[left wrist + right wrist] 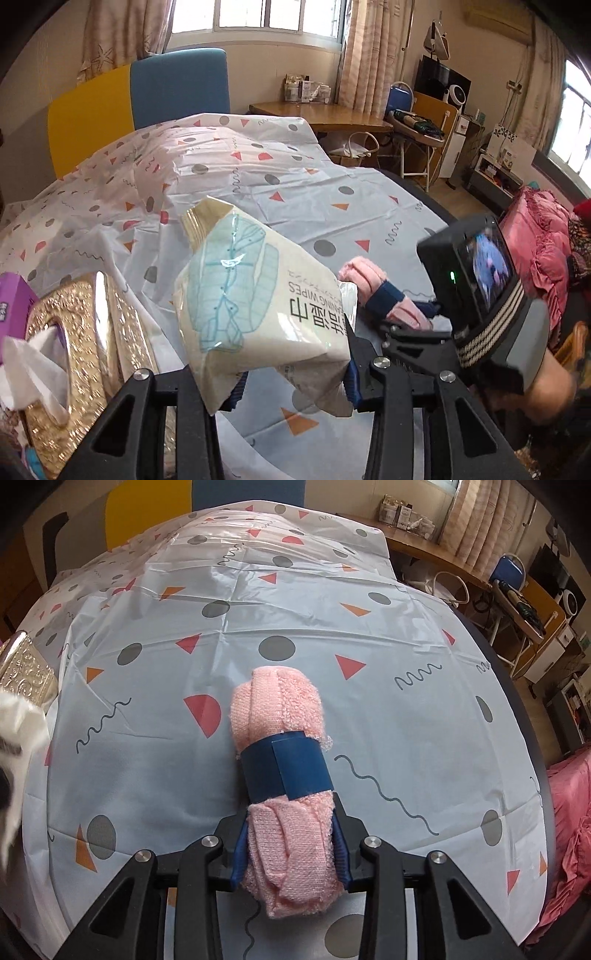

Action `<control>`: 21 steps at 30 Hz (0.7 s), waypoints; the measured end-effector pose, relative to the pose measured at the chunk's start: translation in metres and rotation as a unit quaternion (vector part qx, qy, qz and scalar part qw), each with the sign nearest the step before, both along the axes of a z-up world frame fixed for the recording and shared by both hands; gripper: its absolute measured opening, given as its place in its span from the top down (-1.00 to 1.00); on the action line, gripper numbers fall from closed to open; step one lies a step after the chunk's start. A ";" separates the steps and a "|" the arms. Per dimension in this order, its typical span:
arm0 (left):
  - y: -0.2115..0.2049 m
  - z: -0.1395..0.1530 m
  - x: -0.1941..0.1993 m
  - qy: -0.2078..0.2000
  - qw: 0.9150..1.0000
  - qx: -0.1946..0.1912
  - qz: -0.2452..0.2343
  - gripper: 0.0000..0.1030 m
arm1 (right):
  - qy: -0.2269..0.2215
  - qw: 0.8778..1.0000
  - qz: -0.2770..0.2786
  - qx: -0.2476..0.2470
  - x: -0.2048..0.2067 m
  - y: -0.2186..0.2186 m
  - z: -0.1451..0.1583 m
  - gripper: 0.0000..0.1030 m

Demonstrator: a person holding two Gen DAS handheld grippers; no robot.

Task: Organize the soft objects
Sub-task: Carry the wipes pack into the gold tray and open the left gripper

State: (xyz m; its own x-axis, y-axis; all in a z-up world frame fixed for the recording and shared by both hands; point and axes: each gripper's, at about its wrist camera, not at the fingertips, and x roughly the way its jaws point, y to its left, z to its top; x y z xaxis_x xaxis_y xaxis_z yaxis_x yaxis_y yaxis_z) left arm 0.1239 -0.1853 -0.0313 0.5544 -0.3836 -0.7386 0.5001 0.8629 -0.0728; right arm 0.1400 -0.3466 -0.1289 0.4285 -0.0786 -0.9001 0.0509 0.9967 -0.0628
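Through your left wrist camera, your left hand-held gripper (291,384) is closed on a cream plastic pack of wet wipes printed with a pale blue leaf (255,291). Its blue-padded fingers (352,384) squeeze the pack's near end, and the pack juts up and away from you, tilted, above the bench draped in a pale blue plastic cloth with grey dots and red and orange triangles (295,184). To the left stands an embossed gold tissue box (92,354) with a white tissue (33,369) sticking out of its slot; a purple box (14,299) shows just behind it. To the right, your right hand-held gripper (406,325) comes into view with its black camera block — a rolled pink terry towel bound by a dark blue band (373,291) sits in its grip, just beside the wipes pack.

Through your right wrist camera, your right hand-held gripper (291,853) is clamped onto the near end of that pink towel roll (284,775), the jaws only as far apart as the towel's thickness. The roll points straight ahead along the fingers; you cannot tell whether its far end rests on the patterned cloth (369,602). The gold box's corner (26,672) and a blurred edge of white tissue (18,738) sit at the far left.
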 end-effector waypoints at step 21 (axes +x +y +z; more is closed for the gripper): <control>0.295 0.058 0.029 -0.061 0.952 -0.016 0.300 0.18 | -0.012 0.999 0.017 -0.034 -0.002 0.008 0.000 0.31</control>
State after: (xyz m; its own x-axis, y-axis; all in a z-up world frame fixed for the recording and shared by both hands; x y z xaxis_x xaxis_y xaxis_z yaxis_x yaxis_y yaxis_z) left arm 0.1526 0.1093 0.0263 0.7619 0.0079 -0.6477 -0.0762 0.9941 -0.0776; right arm 0.1380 -0.3386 -0.1291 0.4531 -0.1248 -0.8827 0.0194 0.9913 -0.1302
